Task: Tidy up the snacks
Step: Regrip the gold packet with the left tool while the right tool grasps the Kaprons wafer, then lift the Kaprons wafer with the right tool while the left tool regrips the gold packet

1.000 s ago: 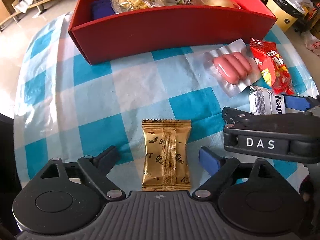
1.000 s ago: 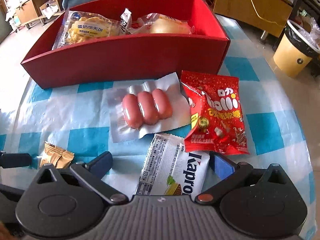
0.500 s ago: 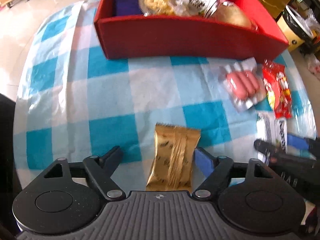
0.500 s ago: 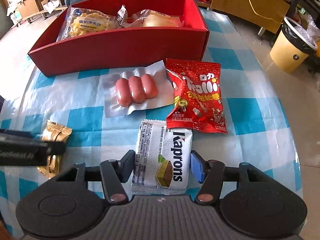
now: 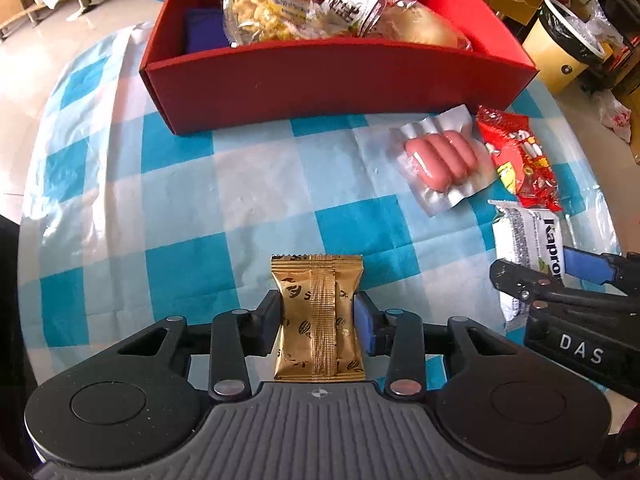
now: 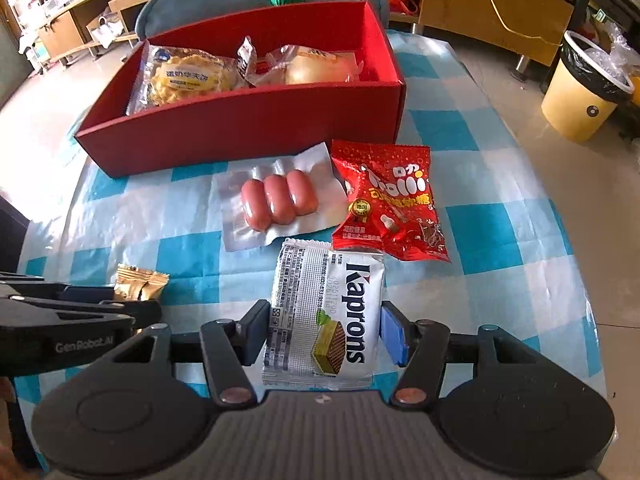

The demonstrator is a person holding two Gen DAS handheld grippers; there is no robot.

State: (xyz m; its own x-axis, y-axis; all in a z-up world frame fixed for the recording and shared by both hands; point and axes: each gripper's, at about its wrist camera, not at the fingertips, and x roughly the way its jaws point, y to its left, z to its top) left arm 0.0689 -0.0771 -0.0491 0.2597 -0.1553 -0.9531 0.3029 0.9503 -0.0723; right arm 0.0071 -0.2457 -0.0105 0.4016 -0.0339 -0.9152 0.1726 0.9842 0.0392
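a second ago both your grippers were wide open. now your left gripper is closing on the gold packet, your right gripper clamps the kaprons wafer, both just off the tablecloth. red box next, probably.

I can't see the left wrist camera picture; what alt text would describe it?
The left gripper closes its jaws on a gold snack packet above a blue-and-white checked tablecloth. Behind it sits a red box already holding bagged snacks, with a sausage pack and a red candy bag to the right.
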